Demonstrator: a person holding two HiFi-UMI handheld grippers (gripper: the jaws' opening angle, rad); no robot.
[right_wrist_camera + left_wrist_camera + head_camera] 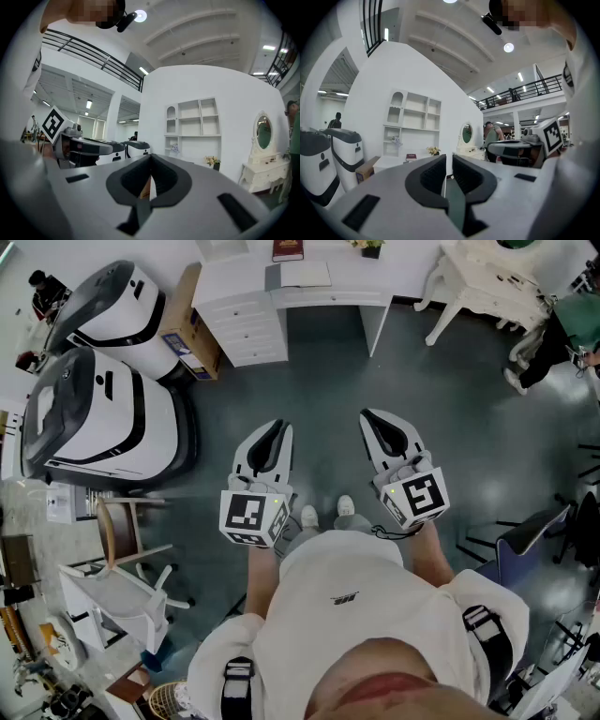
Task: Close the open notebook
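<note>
The open notebook [305, 276] lies flat on a white desk [333, 292] at the far end of the room, a red book [287, 249] and a small flower pot [370, 247] behind it. Both grippers are held at waist height over the grey floor, far from the desk. My left gripper [280, 426] [446, 157] is shut, nothing between its jaws. My right gripper [368, 414] [150, 156] is shut and holds nothing. In the left gripper view the red book [411, 156] shows on the distant desk; the notebook cannot be made out there.
Two large white-and-black machines [103, 418] stand at the left, a cardboard box [192, 329] beside the desk drawers [248, 324]. A white dressing table [487, 287] and a seated person [567, 329] are at the right. Chairs [122, 596] stand near left, a blue chair [530, 540] near right.
</note>
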